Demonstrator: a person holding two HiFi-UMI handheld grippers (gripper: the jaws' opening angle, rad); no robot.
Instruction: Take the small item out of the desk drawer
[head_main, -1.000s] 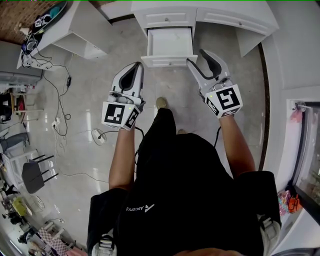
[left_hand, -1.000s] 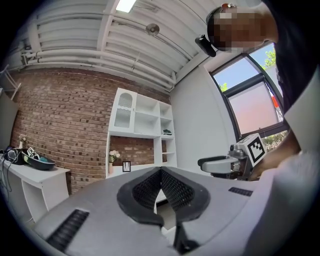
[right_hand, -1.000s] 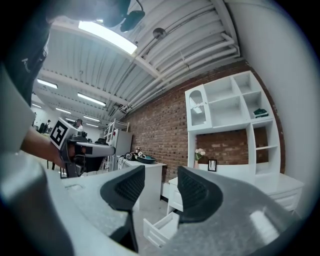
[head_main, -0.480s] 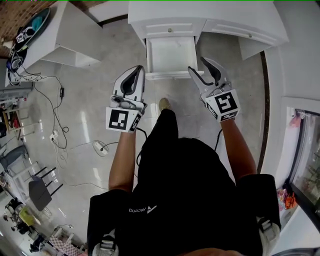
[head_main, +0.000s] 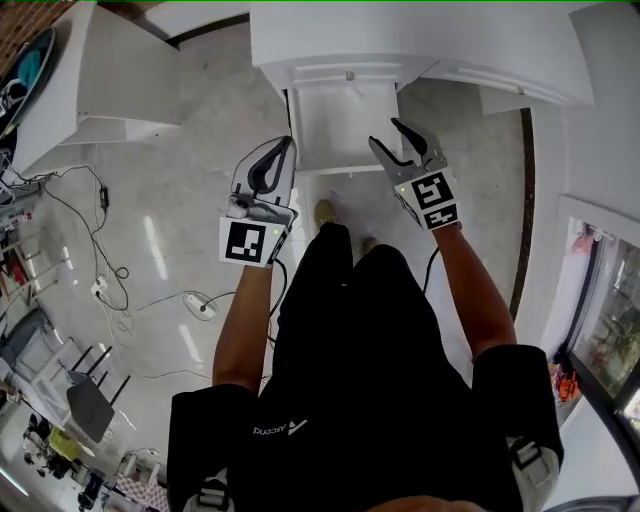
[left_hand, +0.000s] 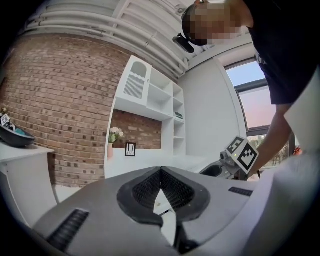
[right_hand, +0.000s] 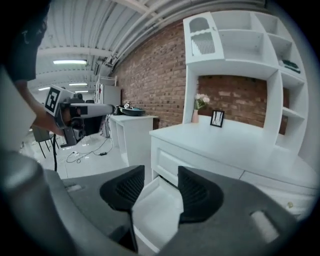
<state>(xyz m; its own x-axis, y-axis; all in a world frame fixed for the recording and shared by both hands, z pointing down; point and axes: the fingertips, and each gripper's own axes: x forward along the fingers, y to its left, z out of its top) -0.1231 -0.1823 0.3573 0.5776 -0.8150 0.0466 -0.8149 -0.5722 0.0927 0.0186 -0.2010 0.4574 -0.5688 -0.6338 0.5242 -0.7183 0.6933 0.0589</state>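
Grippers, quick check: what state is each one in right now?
Left gripper: jaws closed, holding nothing.
Right gripper: jaws open, nothing between them.

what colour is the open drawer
The drawer is white, inside and out; the head view shows it best.

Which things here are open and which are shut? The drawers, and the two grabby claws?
Lower drawer: pulled open.
Upper drawer: closed.
Left gripper: jaws shut, holding nothing.
Right gripper: jaws open, nothing between them.
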